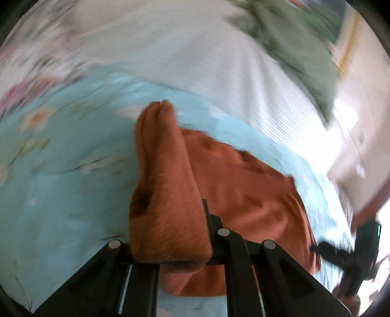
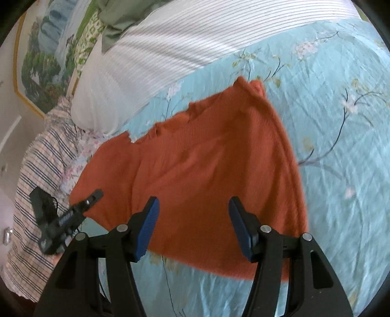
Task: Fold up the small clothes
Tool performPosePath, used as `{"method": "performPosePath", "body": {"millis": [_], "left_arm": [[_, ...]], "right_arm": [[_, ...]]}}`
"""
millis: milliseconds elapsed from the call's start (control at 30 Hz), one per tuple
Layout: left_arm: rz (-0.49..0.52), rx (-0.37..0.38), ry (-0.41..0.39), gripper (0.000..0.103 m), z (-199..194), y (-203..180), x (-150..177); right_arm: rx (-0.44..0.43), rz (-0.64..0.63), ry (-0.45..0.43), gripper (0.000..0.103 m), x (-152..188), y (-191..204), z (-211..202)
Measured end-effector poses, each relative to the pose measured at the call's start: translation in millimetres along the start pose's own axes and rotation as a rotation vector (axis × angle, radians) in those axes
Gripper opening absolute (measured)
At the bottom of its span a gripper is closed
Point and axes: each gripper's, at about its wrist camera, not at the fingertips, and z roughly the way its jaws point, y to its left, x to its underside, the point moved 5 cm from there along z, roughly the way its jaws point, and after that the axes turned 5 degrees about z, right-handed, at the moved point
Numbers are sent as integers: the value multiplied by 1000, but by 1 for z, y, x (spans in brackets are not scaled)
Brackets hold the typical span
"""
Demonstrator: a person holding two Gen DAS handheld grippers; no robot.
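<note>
An orange knit garment lies spread on a light-blue floral bedspread. My left gripper is shut on a bunched fold of the orange garment and holds it lifted toward the camera; the rest of the cloth trails to the right. That gripper also shows in the right wrist view at the garment's left edge. My right gripper is open, its blue pads above the near part of the garment, holding nothing. It shows blurred in the left wrist view.
A white striped pillow and a green cloth lie at the head of the bed. A plaid shirt lies at the left bed edge. A framed landscape picture hangs on the wall.
</note>
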Motion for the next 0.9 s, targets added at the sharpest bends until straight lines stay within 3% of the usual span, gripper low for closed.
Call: {"method": "performPosePath", "body": {"millis": [200,267,333,500,700,767,800,900], "left_arm": [[346,8,71,9,40,-104,38],[441,-34,110,9,59,-120,60],[522,-94,99,9,67,-128,73],[581,-110,70,9,65,-129,76],[593,-101,65,9,61,-127,77],[608,-108,62,9,59,-129,78],[611,-109,62,9,59,-130,78],[613,-113,58,9,54,-135,72]], "right_arm": [[-38,40,57,61,-18,-6,18],[-63,31,94,61,-21,1,30],[-89,15,133,70,-25,12,46],[-143,-34,237,72,-41,44,102],[-88,-70,352,72,-55,57,172],[-52,-113,356,50,-57,63,186],[-34,-142,347,25,-59,67,189],[-77,-196,275,17,-70,81,167]]}}
